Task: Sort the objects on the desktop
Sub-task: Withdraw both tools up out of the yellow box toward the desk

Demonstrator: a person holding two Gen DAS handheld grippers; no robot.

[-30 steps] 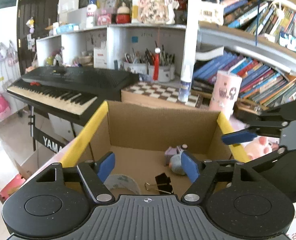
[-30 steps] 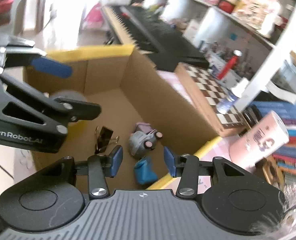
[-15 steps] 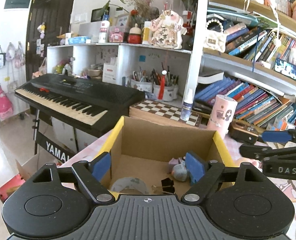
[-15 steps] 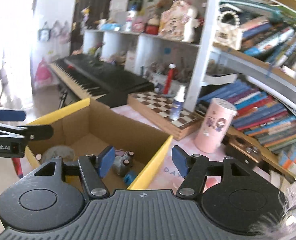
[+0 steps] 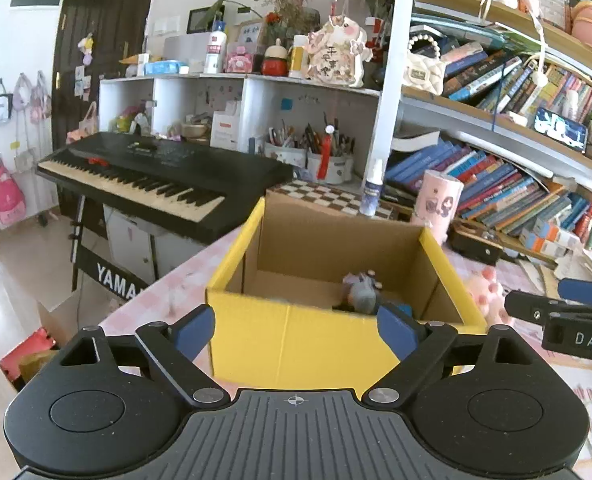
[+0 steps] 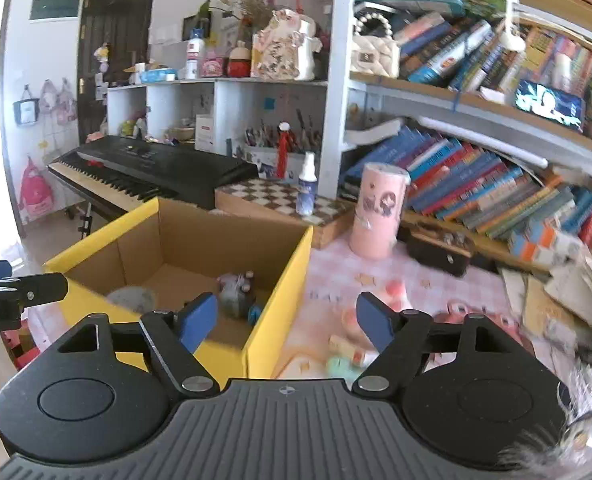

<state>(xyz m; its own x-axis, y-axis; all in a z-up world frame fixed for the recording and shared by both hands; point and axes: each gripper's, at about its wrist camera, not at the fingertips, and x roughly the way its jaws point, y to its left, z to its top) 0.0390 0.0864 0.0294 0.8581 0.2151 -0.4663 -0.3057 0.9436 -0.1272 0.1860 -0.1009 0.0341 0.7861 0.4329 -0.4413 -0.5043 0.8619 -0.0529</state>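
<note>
While both tools hang empty above the counter, these lines hold:

Left tool (image 5: 296, 330): jaws apart, nothing between them, near the yellow front wall of the cardboard box (image 5: 336, 340).
Right tool (image 6: 285, 322): jaws apart and empty, over the box's right wall (image 6: 283, 300), aimed toward the loose items on the right.
Box contents: a small grey toy (image 6: 237, 294), a roll of tape (image 6: 131, 298) at the left, a blue piece (image 6: 255, 312) by the right wall.
Things left to sort: small pink, green and pale objects (image 6: 352, 350) lie blurred on the pink checked counter (image 6: 416, 280), right of the box; exact kinds cannot be told.
Handling, judged: these look light and small, some likely hard plastic and apt to slide on the cloth.
Where to hold: across the narrow middle of each piece, jaws closing from the sides.
Risk, judged: rounded pieces could squirt out under a hard pinch.
</note>
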